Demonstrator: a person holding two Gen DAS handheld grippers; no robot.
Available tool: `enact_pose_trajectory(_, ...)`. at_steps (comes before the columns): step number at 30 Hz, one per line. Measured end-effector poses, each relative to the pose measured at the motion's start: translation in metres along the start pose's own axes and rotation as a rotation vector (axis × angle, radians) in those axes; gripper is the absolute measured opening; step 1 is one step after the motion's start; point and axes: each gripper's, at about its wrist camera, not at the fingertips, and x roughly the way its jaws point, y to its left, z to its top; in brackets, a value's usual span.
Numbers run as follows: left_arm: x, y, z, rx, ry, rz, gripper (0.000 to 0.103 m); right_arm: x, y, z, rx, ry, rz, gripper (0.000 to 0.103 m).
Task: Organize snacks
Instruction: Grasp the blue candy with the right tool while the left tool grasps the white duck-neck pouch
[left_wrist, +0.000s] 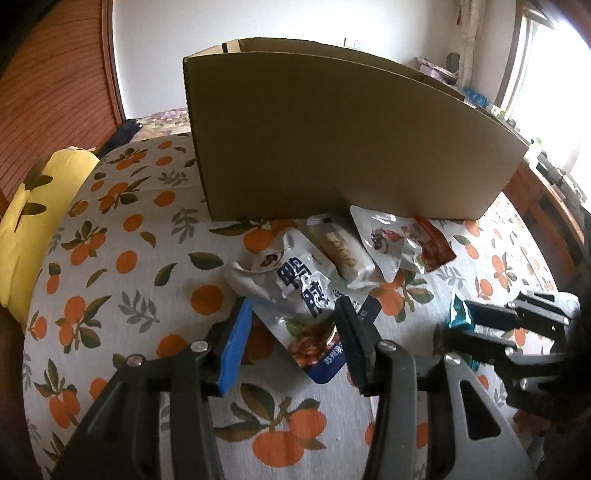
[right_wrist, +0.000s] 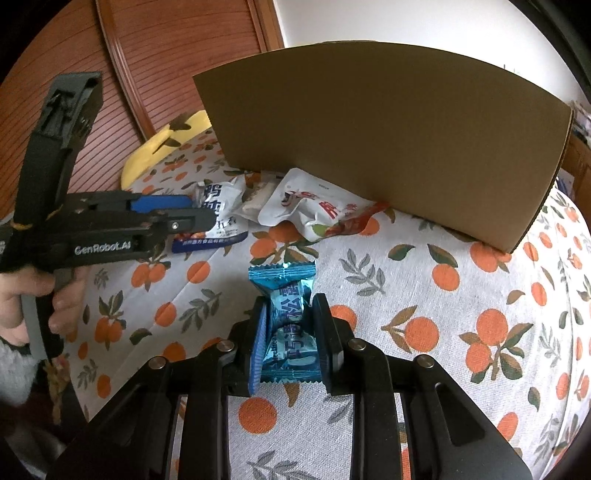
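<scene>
A white-and-blue snack bag lies on the orange-print tablecloth, between the open fingers of my left gripper; the pads do not visibly press it. In the right wrist view the left gripper hovers over that same bag. My right gripper is shut on a blue twist-wrapped candy packet, held just above the cloth and also seen as a teal packet at the right edge of the left wrist view. A tall cardboard box stands behind the snacks.
At the box's foot lie a beige bar, a white pouch and a red pack. A yellow cushion sits at the far left, wooden furniture at the right. A hand grips the left tool.
</scene>
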Motion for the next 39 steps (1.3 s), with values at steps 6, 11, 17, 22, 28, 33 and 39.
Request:
enact_pose_trajectory(6,0.007,-0.001,0.011,-0.017,0.015,0.005,0.049,-0.001,0.000,0.000,0.001,-0.001,0.000,0.022)
enact_pose_trajectory(11,0.017,0.007,0.017,-0.093,0.041,-0.035,0.050,-0.002,-0.001,-0.001,0.004,-0.001,0.004,0.022)
enact_pose_trajectory(17,0.023,0.002,0.024,-0.073,0.035,0.002,0.052,-0.001,-0.002,0.000,0.007,-0.001,0.007,0.022)
enact_pose_trajectory(22,0.028,-0.010,0.028,-0.017,0.024,0.044,0.059,-0.001,-0.001,0.000,0.007,-0.001,0.007,0.022)
enact_pose_trajectory(28,0.037,-0.020,0.029,0.046,0.005,0.090,0.065,-0.001,-0.001,0.000,0.010,-0.001,0.011,0.022)
enact_pose_trajectory(33,0.039,-0.022,0.030,0.065,-0.008,0.085,0.067,-0.002,-0.002,0.001,0.013,-0.001,0.014,0.022)
enact_pose_trajectory(39,0.036,-0.013,0.028,0.083,-0.009,0.061,0.058,-0.002,-0.003,0.000,0.016,-0.001,0.019,0.022)
